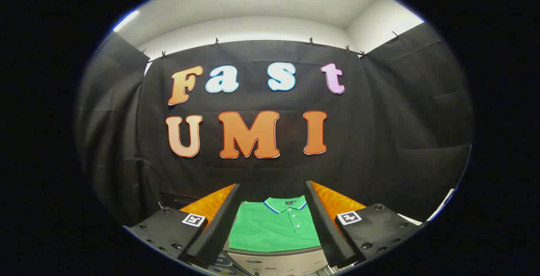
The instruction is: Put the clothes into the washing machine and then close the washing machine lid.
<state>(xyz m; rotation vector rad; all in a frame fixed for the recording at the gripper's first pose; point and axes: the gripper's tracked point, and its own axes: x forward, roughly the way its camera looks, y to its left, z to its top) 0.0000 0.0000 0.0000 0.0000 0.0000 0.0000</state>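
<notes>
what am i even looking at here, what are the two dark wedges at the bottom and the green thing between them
This picture comes from a fisheye camera mounted on a handheld gripper, a two-finger tool that a person carries; no robot arm is involved. The camera looks forward along the fingers, which are the two wedges you see. They stand apart, so the gripper is open and holds nothing. The green thing is a folded polo shirt, seen between and just beyond the fingers. It lies flat on a pale surface, possibly the washing machine's top, though too little shows to be sure. Black cloth behind is the booth's wall.
</notes>
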